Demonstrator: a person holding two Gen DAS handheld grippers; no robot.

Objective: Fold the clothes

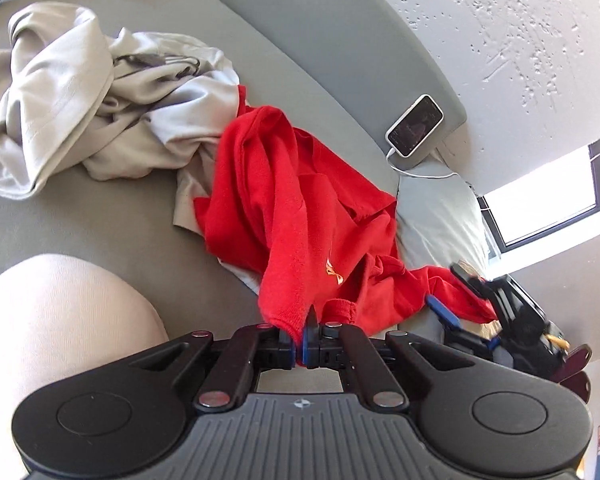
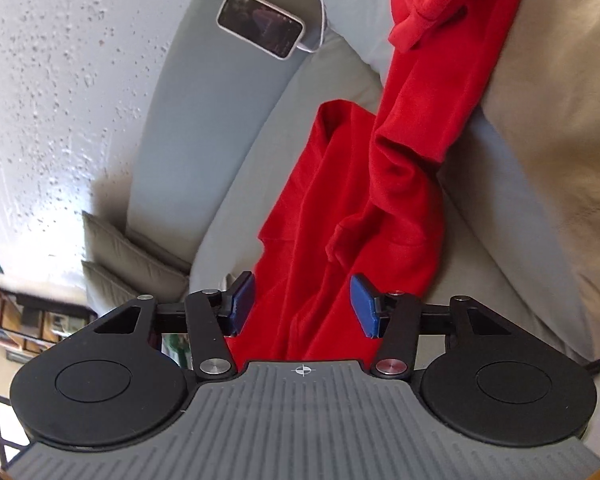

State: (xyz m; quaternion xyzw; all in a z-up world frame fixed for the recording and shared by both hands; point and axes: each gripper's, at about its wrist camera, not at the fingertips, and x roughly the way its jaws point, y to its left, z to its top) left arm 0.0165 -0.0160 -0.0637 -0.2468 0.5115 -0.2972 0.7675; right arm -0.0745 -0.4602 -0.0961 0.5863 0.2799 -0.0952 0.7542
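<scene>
Left gripper point(image 1: 300, 344) sits low centre of the left wrist view, jaws pressed together on a hem fold of the red garment point(image 1: 300, 208). The cloth rises from the pinch up toward the middle of the frame, crumpled, a small yellow mark on it just right of centre.

The red garment lies across the grey sofa point(image 1: 320, 40), its upper left edge overlapping the pile of pale beige clothes point(image 1: 80, 96) that fills the upper left of the frame. A phone point(image 1: 414, 125) with a white cable point(image 1: 420, 174) leans on the sofa back, right of centre and near the top. A light cushion point(image 1: 440, 208) sits just below the phone, at the garment's right edge. The person's knee in pale fabric point(image 1: 60, 320) takes the lower left.

Right gripper point(image 2: 302, 304) is low centre in the right wrist view, jaws apart with blue pads point(image 2: 364, 306) on either side of the red cloth; the pads do not press it, though whether the left pad brushes the fabric is hard to tell. In the left wrist view the same gripper point(image 1: 456, 300) shows at the right edge, against the far end of the garment.

In the right wrist view the garment runs from between the jaws up to the top right; the phone is at top centre-left.
</scene>
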